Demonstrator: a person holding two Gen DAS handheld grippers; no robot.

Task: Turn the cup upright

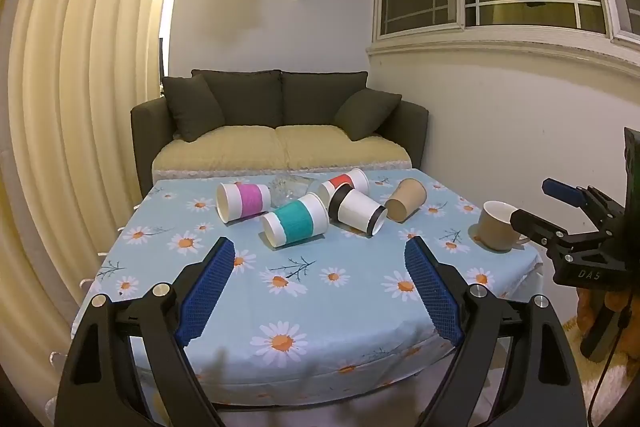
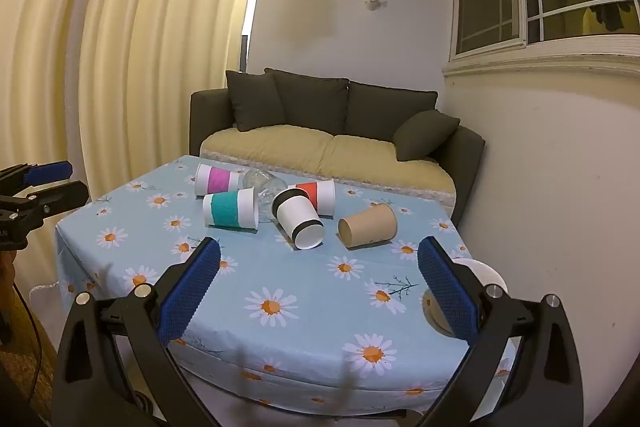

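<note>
Blue ribbed pads on black jaws frame the near edge of the table: the left gripper is spread wide with nothing between its pads, and the right gripper is likewise spread and holding nothing. Both hang over the near side of the light-blue daisy-print tablecloth, well apart from the cups.

Toward the far middle of the cloth lies a cluster, all on their sides: a white paper cup with a pink band at far left, a white paper cup with a teal band just in front of it, a white paper cup with black bands to the right, a white paper cup with a red band behind that, and a clear crumpled plastic cup between them. A plain brown paper cup lies further right, a little apart.

Near the right edge, a tan ceramic mug stands upright on a saucer. Beyond the table sits a dark sofa with yellow cushions.
</note>
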